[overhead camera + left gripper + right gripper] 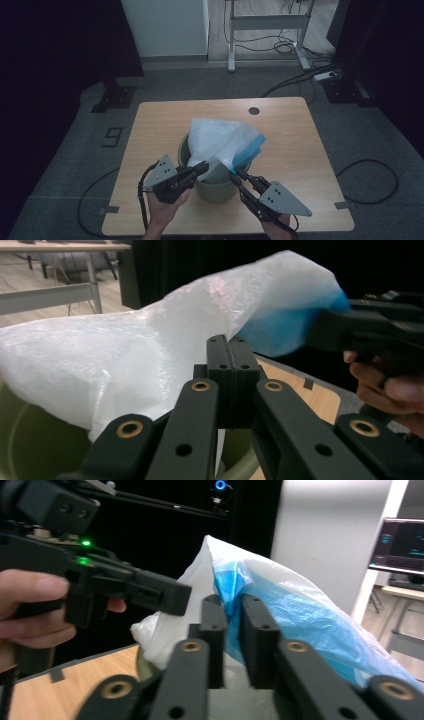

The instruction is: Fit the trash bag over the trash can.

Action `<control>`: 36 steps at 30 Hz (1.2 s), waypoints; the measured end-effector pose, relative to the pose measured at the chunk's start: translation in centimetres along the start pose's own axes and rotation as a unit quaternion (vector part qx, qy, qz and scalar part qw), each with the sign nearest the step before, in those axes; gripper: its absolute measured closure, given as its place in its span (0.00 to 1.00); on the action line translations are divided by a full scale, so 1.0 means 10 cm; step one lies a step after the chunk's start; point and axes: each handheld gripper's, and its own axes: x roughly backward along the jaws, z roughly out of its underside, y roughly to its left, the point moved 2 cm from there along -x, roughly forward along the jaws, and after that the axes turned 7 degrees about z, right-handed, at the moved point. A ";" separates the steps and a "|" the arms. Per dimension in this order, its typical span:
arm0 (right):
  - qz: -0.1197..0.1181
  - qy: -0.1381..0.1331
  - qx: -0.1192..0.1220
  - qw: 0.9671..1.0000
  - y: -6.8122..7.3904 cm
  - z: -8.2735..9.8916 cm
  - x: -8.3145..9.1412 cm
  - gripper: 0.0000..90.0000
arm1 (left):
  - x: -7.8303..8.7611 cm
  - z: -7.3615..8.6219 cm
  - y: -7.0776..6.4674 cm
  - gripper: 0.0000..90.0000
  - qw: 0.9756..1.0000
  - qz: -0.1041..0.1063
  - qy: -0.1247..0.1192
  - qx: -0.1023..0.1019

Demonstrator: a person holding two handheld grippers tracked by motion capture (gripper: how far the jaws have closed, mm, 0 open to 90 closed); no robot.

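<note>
Where the green bin stands near the front edge of the wooden table, holds a crumpled plastic bag, white with a blue part on its right side, rising well above the rim. Seen from the high view: left gripper at the bag's lower left edge, right gripper at its lower right, both reaching in over the bin's near rim. Shown close by the left gripper view: left gripper with jaws pressed flat together, a fold of the white bag running down behind them, though whether film is pinched between them cannot be told. Shown by the right gripper view instead: right gripper standing narrowly apart, blue film of the bag lying in the gap, pads not clearly pressing on it. Beyond, grey floor with cables around the table.
</note>
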 end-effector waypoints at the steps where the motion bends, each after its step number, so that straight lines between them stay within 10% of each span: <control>1: 0.002 -0.008 0.005 1.000 0.01 0.00 0.05 0.64 | 0.07 0.00 0.04 1.00 1.000 0.006 -0.014 0.016; 13: 0.028 -0.008 -0.013 0.999 -0.09 0.14 0.25 0.54 | 0.41 0.00 0.21 1.00 0.997 -0.002 -0.057 0.056; 36: 0.071 0.059 -0.028 0.995 -0.45 0.30 -0.10 0.53 | 0.75 0.10 0.40 1.00 0.991 -0.021 -0.095 0.089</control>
